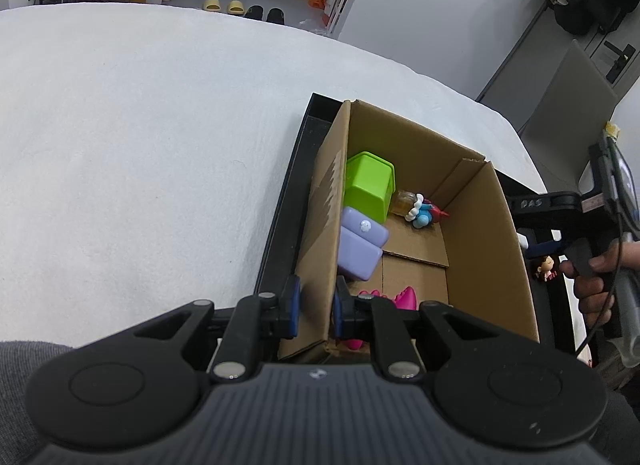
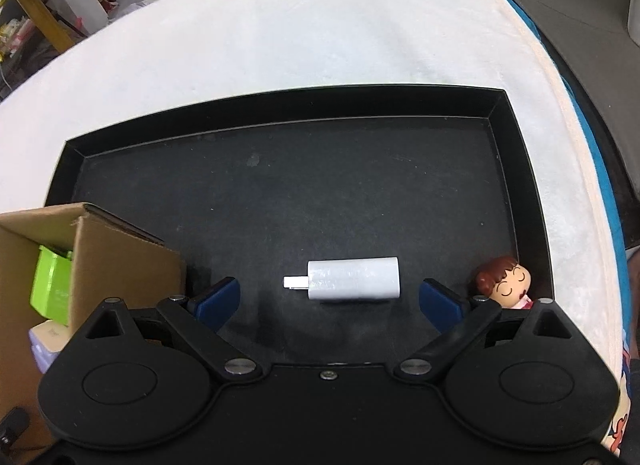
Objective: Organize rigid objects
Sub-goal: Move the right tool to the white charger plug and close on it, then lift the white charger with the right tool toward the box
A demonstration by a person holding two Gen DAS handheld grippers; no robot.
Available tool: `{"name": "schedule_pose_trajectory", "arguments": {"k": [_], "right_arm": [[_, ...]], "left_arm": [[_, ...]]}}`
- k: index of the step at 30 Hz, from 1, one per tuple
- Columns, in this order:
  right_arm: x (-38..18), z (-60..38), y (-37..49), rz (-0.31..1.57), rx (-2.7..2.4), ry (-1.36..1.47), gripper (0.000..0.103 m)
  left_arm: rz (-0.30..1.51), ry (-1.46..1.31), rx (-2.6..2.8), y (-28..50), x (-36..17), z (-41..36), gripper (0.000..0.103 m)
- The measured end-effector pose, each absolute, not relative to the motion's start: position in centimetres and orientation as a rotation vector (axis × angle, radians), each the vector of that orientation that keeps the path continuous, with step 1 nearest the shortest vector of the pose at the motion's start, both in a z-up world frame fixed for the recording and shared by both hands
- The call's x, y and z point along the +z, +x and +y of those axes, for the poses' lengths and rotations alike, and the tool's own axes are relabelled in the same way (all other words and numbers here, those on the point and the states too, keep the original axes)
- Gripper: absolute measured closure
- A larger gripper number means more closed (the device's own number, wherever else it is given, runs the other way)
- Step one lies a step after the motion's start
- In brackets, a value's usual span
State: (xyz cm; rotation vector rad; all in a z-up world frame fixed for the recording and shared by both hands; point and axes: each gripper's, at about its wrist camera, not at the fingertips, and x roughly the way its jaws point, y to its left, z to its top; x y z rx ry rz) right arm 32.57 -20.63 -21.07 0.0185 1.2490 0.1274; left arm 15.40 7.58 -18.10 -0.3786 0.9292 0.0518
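Brown cardboard box (image 1: 484, 241); green bin (image 1: 368, 185); lilac case (image 1: 360, 249); black tray (image 2: 280, 185); white charger (image 2: 352, 279); brown-haired doll (image 2: 504, 281)

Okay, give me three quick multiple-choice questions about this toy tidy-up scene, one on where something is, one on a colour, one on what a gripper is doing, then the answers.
1. Where does the white charger lie?
A. in the cardboard box
B. on the black tray
C. on the white cloth

2. What colour is the square cup in the cardboard box?
A. green
B. red
C. yellow

3. What is the left gripper doing?
A. hanging open over the cloth
B. holding the doll
C. clamping the box wall

Answers: 1 B, it rests on the black tray floor between the right gripper's spread fingers. 2 A, bright green beside the purple case. 3 C, its pads sit on either side of the cardboard wall.
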Motion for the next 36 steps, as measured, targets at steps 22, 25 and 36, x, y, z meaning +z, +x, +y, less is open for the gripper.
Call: {"name": "schedule_pose_trajectory", "arguments": {"k": [22, 25, 36], "right_arm": [[-16.5, -21.1, 29.6, 1.226, 0.166, 0.036, 0.058], [-15.4, -21.2, 29.3, 1.212, 0.173, 0.034, 0.058], [-11.7, -20.0, 28.1, 1.167, 0.216, 0.029, 0.058]], "left_arm": [[0.933, -0.375, 0.054, 15.4, -18.1, 7.4, 0.088], [0.934, -0.381, 0.057, 15.4, -18.2, 7.5, 0.088], [0.936, -0.383, 0.053, 15.3, -18.1, 7.6, 0.088]]}}
